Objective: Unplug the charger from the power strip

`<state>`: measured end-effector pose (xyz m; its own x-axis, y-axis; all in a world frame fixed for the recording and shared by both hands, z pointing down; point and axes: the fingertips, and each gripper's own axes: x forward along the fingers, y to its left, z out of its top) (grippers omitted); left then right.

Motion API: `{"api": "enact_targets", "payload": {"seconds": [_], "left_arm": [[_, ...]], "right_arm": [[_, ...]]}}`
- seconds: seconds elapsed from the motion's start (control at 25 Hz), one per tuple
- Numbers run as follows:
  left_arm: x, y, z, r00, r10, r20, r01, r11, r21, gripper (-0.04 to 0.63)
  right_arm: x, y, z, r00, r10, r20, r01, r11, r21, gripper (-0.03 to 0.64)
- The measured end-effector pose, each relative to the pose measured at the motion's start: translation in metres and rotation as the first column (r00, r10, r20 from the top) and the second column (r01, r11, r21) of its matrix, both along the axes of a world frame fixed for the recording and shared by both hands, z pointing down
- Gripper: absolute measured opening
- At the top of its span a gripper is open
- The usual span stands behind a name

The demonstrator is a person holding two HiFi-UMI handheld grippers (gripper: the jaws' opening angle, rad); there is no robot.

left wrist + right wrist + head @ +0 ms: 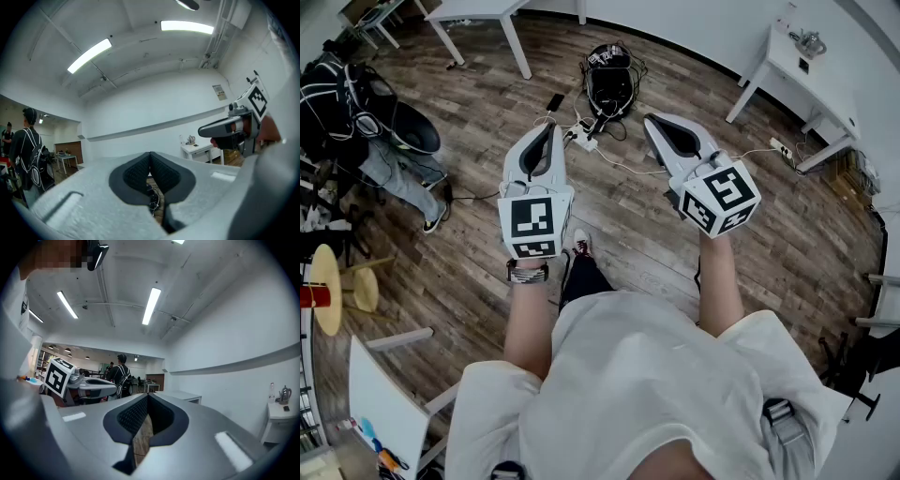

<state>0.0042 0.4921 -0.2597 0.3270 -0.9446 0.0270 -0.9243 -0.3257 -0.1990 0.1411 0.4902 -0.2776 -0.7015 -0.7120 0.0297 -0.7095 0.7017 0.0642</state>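
Observation:
In the head view a white power strip (584,141) lies on the wooden floor ahead of me, with white and black cables plugged into it; from here no single plug stands out as the charger. Both grippers are held level at waist height, well above it. My left gripper (547,131) is shut with nothing between its pads; in the left gripper view its pads (140,171) meet, and a tangle of cables (153,202) shows beneath them. My right gripper (655,122) is also shut and empty, its pads (136,416) touching in the right gripper view. Each gripper view shows the other gripper beside it.
A black bag (609,80) sits just beyond the strip, with a dark phone-like object (555,101) to its left. White tables (802,61) stand at the back right and back left. A person with a backpack (347,108) stands at the left. A second power strip (782,148) lies near the right table.

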Motion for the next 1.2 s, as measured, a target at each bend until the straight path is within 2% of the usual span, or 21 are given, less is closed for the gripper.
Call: {"api": "enact_targets", "payload": {"seconds": [0.28,0.48,0.68,0.88,1.2], "left_arm": [[-0.006,-0.018,0.012,1.0,0.0,0.009,0.0,1.0,-0.02,0.003],[-0.019,-0.044,0.025,1.0,-0.013,0.006,0.013,0.999,-0.047,0.003],[-0.036,-0.085,0.039,1.0,-0.019,-0.025,0.017,0.997,-0.074,0.003],[-0.054,-0.134,0.036,1.0,-0.006,-0.004,0.006,0.997,-0.072,0.003],[-0.091,-0.205,0.044,1.0,0.014,-0.012,-0.015,0.994,-0.107,0.003]], "right_arm": [[-0.005,-0.02,0.006,0.998,-0.005,0.062,0.006,1.0,-0.016,0.002],[-0.006,-0.047,0.015,0.997,0.01,0.071,-0.007,0.999,-0.037,0.002],[-0.019,-0.09,0.02,0.998,0.023,0.06,-0.019,0.998,-0.052,0.002],[-0.035,-0.141,0.012,0.997,0.037,0.067,-0.034,0.998,-0.043,0.002],[-0.066,-0.207,0.015,0.996,0.05,0.07,-0.044,0.996,-0.079,0.002]]}}
